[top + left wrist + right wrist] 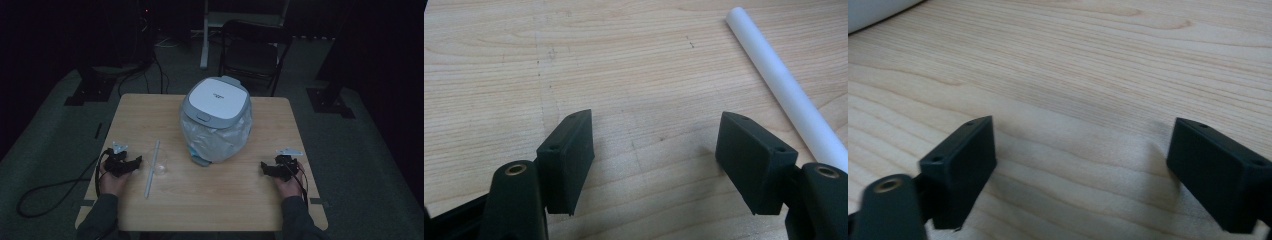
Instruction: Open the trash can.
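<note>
Dim room, dark floor, folding chair (254, 50) at top centre of the high view behind a light wooden table (260, 200). Small bin (216, 120) with a white-and-grey lid and a clear liner bag sits upper centre on the table. White tube (152, 168) lies lower left of centre, running near vertical in the frame, with a clear plastic cup (161, 164) touching or just beside it on its right.

Left gripper (131, 164) rests low at the left edge of the table, just left of the tube, not touching it. Jaws spread wide, only bare wood between them; in the left gripper view the tube (784, 85) crosses the upper right corner.

Right gripper (267, 169) sits at lower right, well apart from the bin. Jaws released, only wood grain between them.
</note>
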`<action>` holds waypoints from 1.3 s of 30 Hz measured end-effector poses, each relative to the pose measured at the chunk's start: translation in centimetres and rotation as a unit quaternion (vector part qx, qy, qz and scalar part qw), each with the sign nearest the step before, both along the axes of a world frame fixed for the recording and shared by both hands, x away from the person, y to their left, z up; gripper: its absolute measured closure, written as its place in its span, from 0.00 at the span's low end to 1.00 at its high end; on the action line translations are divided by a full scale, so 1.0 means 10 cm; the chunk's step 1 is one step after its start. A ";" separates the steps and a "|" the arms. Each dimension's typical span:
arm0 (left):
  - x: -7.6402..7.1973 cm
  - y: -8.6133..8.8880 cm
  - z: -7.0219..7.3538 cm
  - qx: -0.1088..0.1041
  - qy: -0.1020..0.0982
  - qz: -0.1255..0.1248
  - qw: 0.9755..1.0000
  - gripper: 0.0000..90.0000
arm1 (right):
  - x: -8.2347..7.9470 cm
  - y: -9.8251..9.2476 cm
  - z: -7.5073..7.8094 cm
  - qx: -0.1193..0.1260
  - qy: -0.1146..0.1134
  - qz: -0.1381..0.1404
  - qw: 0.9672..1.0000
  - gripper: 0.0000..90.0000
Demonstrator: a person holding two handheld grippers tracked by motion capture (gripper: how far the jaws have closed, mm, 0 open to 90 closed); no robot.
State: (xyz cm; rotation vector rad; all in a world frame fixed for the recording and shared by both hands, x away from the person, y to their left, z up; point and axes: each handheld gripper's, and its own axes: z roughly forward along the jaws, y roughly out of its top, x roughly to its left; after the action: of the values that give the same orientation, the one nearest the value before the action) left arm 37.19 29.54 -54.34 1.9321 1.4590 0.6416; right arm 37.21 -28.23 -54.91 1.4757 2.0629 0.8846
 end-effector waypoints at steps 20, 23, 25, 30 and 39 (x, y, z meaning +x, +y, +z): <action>0.00 0.00 0.00 0.001 0.001 -0.002 1.000 0.35 | -0.09 0.10 0.05 0.000 -0.002 0.033 0.999 0.44; 0.00 0.00 0.00 0.000 0.002 -0.006 1.000 0.34 | -0.09 0.09 0.05 0.001 -0.003 0.033 0.999 0.44; 0.00 0.00 0.00 0.001 0.004 -0.012 1.000 0.34 | -0.09 0.09 0.04 0.002 -0.005 0.034 0.999 0.43; -0.02 0.02 0.10 0.000 0.005 -0.015 1.000 0.47 | -0.08 0.08 0.03 0.004 -0.010 0.038 0.999 0.41; -0.13 -0.03 0.48 -0.043 -0.020 -0.067 0.997 0.60 | -0.07 0.07 0.01 0.006 -0.017 0.048 0.999 0.37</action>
State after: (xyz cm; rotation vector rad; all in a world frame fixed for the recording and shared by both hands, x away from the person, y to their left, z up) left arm 35.90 29.25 -49.52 1.9205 1.2990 0.5454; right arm 36.50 -27.57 -54.80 1.3695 2.1219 0.9535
